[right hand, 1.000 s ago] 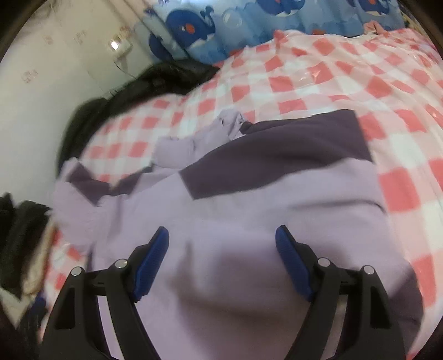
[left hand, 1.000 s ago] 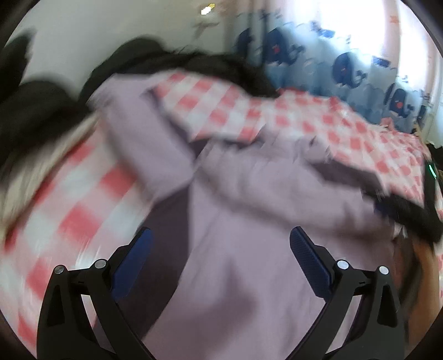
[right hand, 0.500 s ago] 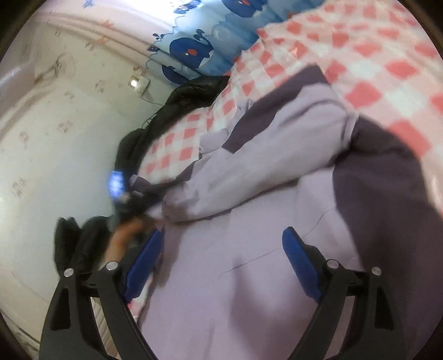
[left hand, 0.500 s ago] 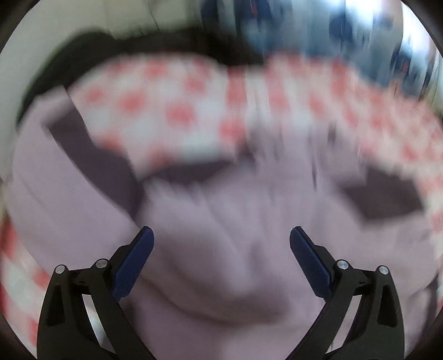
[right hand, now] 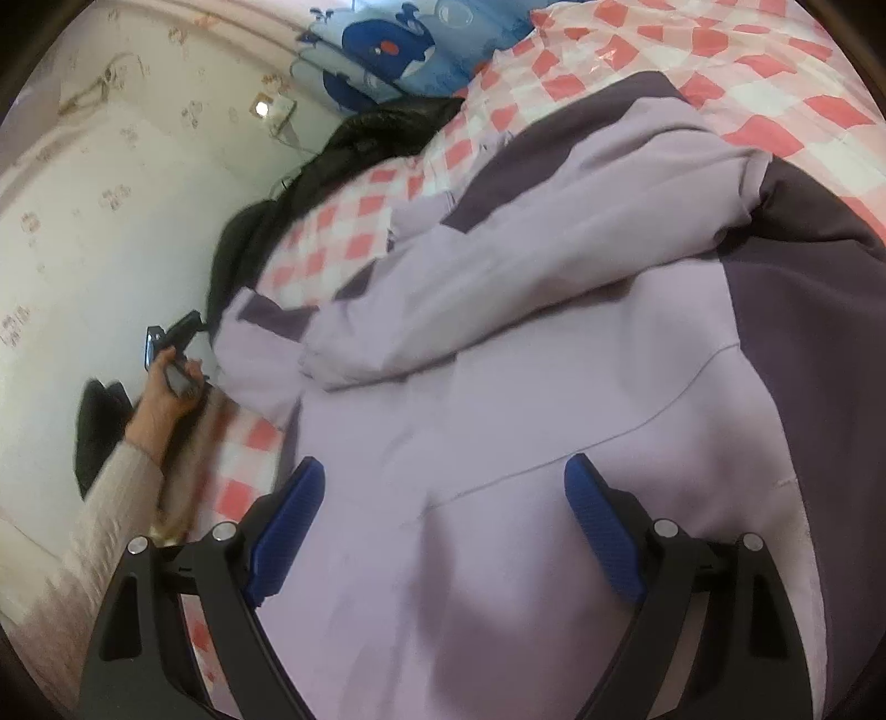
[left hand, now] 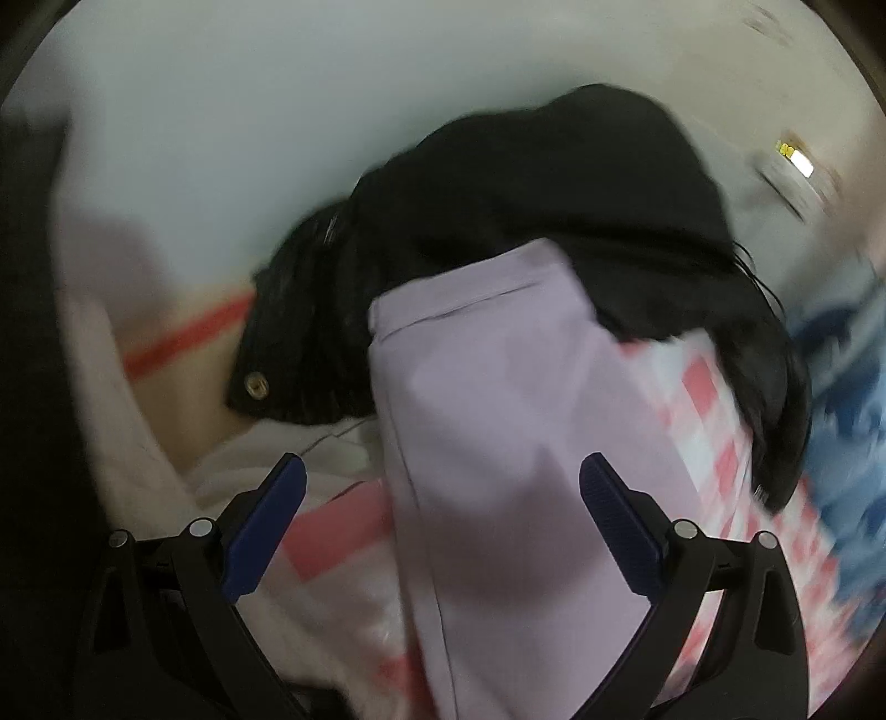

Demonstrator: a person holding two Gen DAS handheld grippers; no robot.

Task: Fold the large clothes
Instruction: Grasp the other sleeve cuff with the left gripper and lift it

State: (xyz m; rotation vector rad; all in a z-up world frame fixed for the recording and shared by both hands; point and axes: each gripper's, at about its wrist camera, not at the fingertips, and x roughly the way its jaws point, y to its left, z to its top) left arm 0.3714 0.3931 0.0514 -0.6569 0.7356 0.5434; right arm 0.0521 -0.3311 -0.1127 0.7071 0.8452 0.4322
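A large lilac garment with dark purple panels (right hand: 554, 354) lies spread on a red-and-white checked bed cover (right hand: 764, 72). One sleeve is folded across its body. My right gripper (right hand: 443, 498) is open and empty, hovering over the garment's lower body. My left gripper (left hand: 443, 498) is open and empty above a long lilac strip of the garment (left hand: 498, 415), whose hemmed end reaches a black coat (left hand: 554, 210). The left gripper also shows in the right wrist view (right hand: 177, 343), held in a hand at the garment's left edge.
Black clothes (right hand: 343, 160) are piled along the wall at the head of the bed. A cream fleecy item (left hand: 266, 459) lies left of the lilac strip. A whale-print blue curtain (right hand: 398, 50) hangs behind. The wall (left hand: 249, 111) is close on the left.
The left gripper has swung left from over the garment's middle to its left edge by the black coat. The right gripper has stayed over the garment's body, both open throughout.
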